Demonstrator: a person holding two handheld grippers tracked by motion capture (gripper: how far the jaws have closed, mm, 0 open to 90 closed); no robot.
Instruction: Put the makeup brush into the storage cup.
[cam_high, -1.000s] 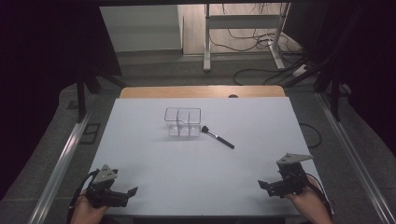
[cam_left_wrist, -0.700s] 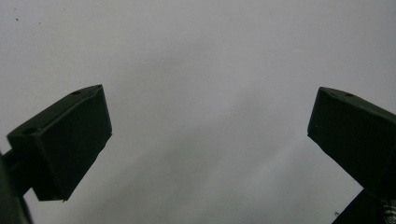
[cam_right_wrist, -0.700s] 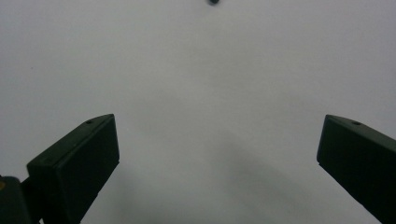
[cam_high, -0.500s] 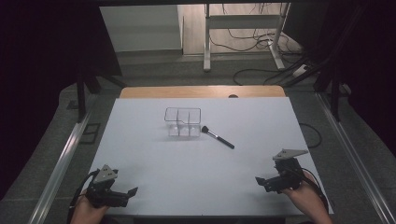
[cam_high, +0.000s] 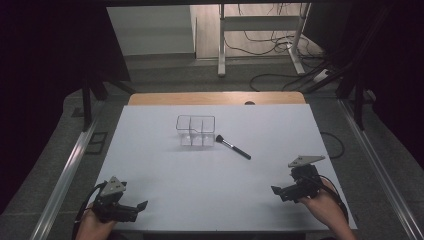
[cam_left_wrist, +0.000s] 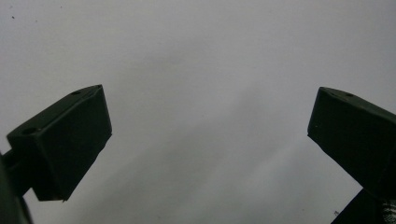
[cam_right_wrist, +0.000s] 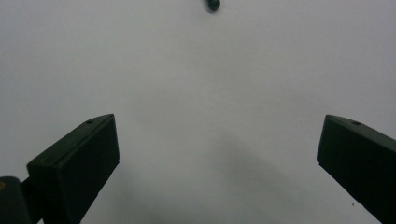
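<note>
Item: makeup brush (cam_high: 233, 147), black handle, dark bristle head, lying flat just right of the clear divided organizer (cam_high: 195, 131). Since a second before, I had drawn my right gripper (cam_high: 278, 191) nearer me; no approach begun. Both it and my left gripper (cam_high: 140, 205) stood wide, empty, well short of the organizer.

Black brush (cam_high: 233, 147), white table (cam_high: 210, 175)

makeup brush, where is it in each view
High view: the makeup brush lies right of the clear organizer, mid-table.
Left gripper view: not in it.
Right gripper view: a dark tip, likely its handle end, at the top edge.
Shared landmark: the white table surface.
</note>
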